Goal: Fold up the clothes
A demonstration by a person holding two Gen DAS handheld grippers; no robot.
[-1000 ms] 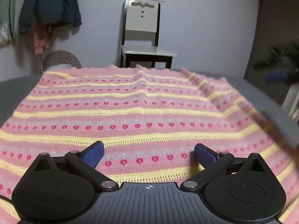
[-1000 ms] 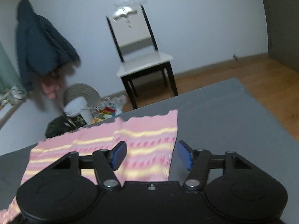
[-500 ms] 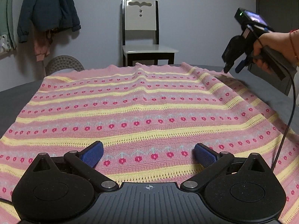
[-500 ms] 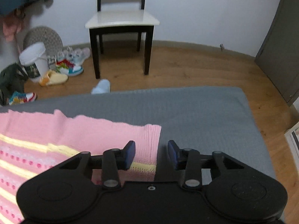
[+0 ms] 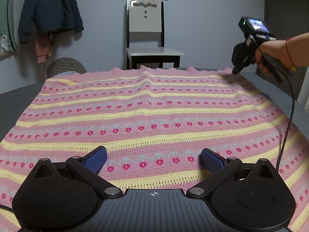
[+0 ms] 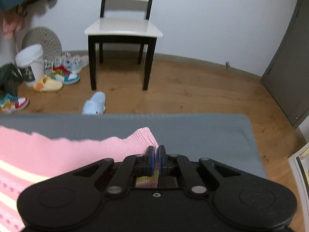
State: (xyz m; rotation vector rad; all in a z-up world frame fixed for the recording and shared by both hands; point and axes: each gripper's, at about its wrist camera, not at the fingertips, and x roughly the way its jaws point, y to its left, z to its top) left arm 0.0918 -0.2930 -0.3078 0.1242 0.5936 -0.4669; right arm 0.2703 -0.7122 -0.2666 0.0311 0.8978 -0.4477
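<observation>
Right tongs [image 6: 156, 155]: pads pressed together on the far right corner of the pink striped sweater [image 5: 146, 119], a strip of knit visible pinched between them. In the left wrist view the right tongs [image 5: 236, 70] sit at that same corner, held by a hand [image 5: 270, 52], cable trailing down over the knit.

Left tongs [image 5: 153, 159]: spread wide, blue pads [image 5: 95, 159] well apart, low over the near part of the sweater, gripping nothing.

Sweater lies spread flat on the grey surface [image 6: 202, 131], yellow bands and red flower rows running side to side, a slight ridge near the far middle.

Beyond the surface: chair [image 5: 145, 36] against the wall, dark jacket [image 5: 52, 9] hanging at left, shoes [image 6: 65, 75] on the wood floor.
</observation>
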